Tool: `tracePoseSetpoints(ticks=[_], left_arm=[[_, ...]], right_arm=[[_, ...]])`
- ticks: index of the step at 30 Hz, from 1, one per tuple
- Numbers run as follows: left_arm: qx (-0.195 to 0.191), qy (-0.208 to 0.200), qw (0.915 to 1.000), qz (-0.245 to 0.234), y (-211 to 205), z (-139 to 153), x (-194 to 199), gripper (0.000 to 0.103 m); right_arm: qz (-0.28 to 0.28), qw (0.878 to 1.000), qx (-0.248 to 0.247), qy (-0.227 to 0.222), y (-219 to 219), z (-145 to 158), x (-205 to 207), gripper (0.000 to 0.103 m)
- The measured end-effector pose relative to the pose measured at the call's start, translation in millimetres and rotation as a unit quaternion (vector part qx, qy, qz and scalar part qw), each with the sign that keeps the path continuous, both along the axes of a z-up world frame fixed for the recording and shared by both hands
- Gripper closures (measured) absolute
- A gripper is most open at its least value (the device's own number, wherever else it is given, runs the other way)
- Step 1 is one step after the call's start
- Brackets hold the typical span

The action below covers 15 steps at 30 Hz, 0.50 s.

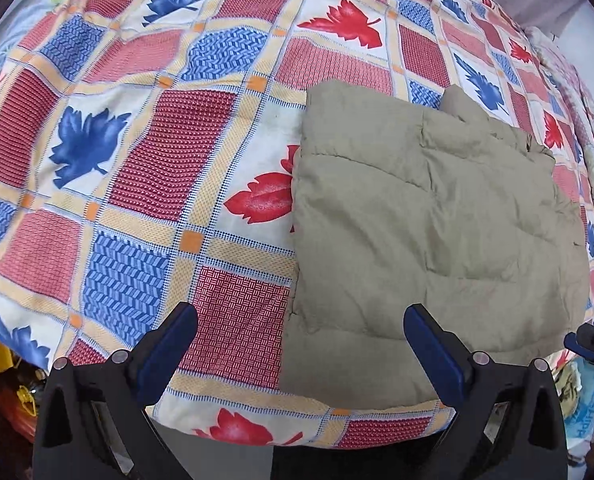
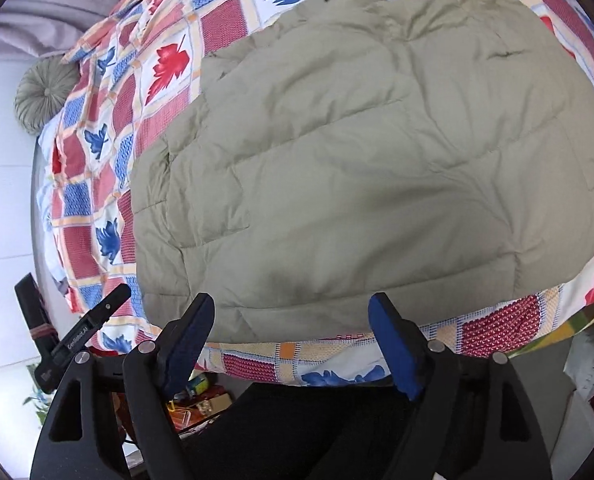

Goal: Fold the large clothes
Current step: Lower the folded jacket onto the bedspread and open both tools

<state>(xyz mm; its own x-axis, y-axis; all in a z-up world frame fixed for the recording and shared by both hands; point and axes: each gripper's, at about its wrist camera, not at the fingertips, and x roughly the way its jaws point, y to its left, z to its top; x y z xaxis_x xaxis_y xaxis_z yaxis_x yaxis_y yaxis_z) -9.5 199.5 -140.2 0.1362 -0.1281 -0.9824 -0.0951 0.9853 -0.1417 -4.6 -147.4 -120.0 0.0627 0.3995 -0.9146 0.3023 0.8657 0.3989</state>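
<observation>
Folded olive quilted puffer jacket [image 2: 369, 160] on leaf-patterned patchwork bedspread [image 1: 145, 168]; left gripper [image 1: 301, 340] and right gripper [image 2: 291, 332] spread wide, empty; collar bunched, indistinct.

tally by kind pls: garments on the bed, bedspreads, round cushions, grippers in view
Olive quilted jacket, lying folded on the bed: 1
Leaf-patterned patchwork bedspread: 1
Round olive cushion, at the bed's far edge: 1
Grippers: 2, left gripper and right gripper, both open with nothing between the jaws
Total: 5
</observation>
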Motion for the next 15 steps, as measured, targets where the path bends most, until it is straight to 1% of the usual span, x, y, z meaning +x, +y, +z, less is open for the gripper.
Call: tracePoseSetpoints(ticks=[4, 7, 9, 11, 13, 14, 15], left_arm=[[-0.011, 0.011, 0.9999, -0.004, -3, -15, 5, 0.0], [-0.034, 0.004, 0.9993, -0.013, -4, -19, 10, 0.0], [-0.054, -0.01, 0.9983, -0.02, 1, -21, 16, 0.0], [-0.083, -0.015, 0.9963, -0.017, 11, -24, 24, 0.0], [-0.14, -0.01, 0.99, -0.011, 24, -32, 33, 0.0], [-0.171, -0.003, 0.9852, -0.008, 30, -38, 37, 0.0], [-0.194, 0.002, 0.981, -0.009, 33, -43, 40, 0.0]], right_arm=[[0.02, 1.0, -0.019, -0.009, 11, 4, 2, 0.021], [0.021, 0.999, -0.023, -0.005, 11, -2, 3, 0.021], [0.02, 1.0, -0.023, -0.001, 11, -7, 2, 0.021], [0.02, 1.0, -0.022, 0.002, 10, -11, 1, 0.021], [0.023, 0.999, -0.023, 0.002, 9, -13, 0, 0.021], [0.024, 0.999, -0.022, 0.0, 9, -15, -1, 0.021], [0.024, 0.999, -0.021, -0.001, 8, -17, -2, 0.021]])
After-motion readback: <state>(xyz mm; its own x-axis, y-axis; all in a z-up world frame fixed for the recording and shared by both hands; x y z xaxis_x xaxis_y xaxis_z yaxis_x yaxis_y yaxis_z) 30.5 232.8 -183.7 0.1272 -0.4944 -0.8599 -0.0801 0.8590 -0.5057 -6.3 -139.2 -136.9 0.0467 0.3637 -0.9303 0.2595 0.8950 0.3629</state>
